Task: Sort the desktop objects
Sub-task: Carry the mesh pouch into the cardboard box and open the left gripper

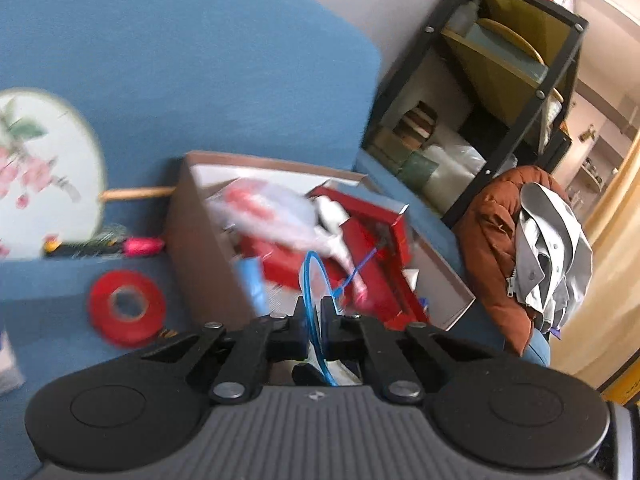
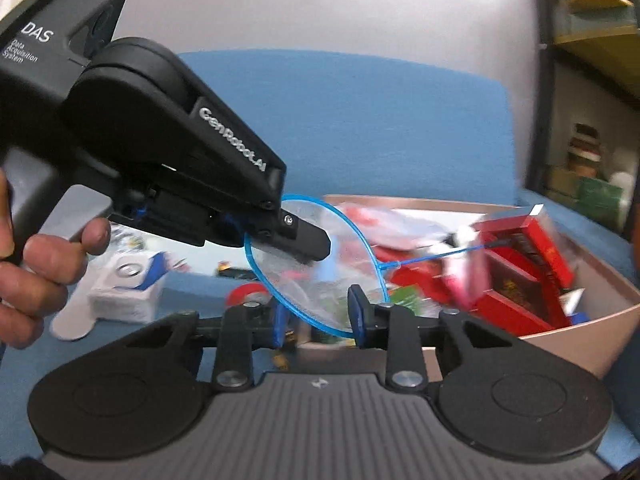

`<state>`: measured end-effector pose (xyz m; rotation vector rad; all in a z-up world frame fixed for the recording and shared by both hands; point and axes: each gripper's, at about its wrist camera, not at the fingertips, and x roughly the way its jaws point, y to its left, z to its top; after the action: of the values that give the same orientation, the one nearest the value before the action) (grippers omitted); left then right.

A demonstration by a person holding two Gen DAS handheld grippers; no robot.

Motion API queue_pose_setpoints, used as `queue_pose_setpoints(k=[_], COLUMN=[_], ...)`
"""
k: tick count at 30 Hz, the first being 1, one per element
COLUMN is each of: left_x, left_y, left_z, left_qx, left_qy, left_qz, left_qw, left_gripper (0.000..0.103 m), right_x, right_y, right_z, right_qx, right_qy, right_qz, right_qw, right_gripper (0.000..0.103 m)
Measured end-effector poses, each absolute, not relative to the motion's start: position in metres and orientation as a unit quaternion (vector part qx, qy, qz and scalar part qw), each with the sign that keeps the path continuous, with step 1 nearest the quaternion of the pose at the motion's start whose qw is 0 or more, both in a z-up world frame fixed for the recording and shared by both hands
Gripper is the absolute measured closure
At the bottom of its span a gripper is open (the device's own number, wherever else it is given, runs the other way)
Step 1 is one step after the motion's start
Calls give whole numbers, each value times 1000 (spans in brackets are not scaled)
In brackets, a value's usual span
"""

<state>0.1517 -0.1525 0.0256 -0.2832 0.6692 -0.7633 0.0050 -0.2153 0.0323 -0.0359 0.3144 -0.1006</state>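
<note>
While the left gripper (image 2: 308, 240) pinches the round blue net (image 2: 320, 264) by its hoop, the net hangs over the edge of the brown box (image 2: 580, 332) in the middle of the right wrist view. Its thin blue handle (image 2: 440, 256) sticks out toward the right side of the frame, over the red boxes (image 2: 520, 276) inside the brown box. In the left wrist view the same net (image 1: 316, 292) shows edge-on between the two black fingers, low in the middle of the frame, and the fingers are squeezed tight on it.

The right gripper (image 2: 318, 316) sits at the bottom middle of its own view. Its two blue-tipped fingers stand apart, one on each side of the lower part of the hoop. I cannot tell if they touch the hoop.

A hand (image 2: 36, 264) at the left edge of the right wrist view holds the grip of the left gripper.

On the blue cloth (image 1: 180, 60), a red tape roll (image 1: 127, 307) lies at the lower left of the left wrist view, just beside the brown box (image 1: 192, 240). A round fan with pink flowers (image 1: 40, 168) lies at the far left. A black shelf (image 1: 520, 92) stands at the upper right, and a brown coat (image 1: 492, 248) is below it.
</note>
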Motion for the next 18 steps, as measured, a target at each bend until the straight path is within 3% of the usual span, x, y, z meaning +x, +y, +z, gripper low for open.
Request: queue_pose_setpoints(k=[7,8,10,12,13,14,15,18], left_x=[171,174,176,173,171,169,165,158], left_y=[-212,-214,-211,-203,-197,-192,-185,-166], left_z=[27,26,24,24,25,26,28,32], left_qx=[-89,-90,-98,-112,-118,-121,-126,-144], left_qy=[304,306,307,301,297,292,282,263], left_qz=[-361,-356,-352,-353,-350,-340,-330,-314], left_qw=[877,878,879,879,881,885,892,901], left_gripper=[103,103,100,75,42,20,16,11], right_x=[5,5,7,7,8,8,7,3], right_y=[-251,-252,-252,-252,-252,-252,-251,-244], right_z=[29,28,27,27,27,27,26,28], right_qx=[43,44,44,42,41,42,40,28], right_qy=[148,146,145,144,144,143,143,133], right_qz=[-109,-109,-109,-110,-107,-105,-109,-117], right_qw=[982,982,982,983,983,983,983,984], right_gripper=[73,71,54,51,48,37,26,12])
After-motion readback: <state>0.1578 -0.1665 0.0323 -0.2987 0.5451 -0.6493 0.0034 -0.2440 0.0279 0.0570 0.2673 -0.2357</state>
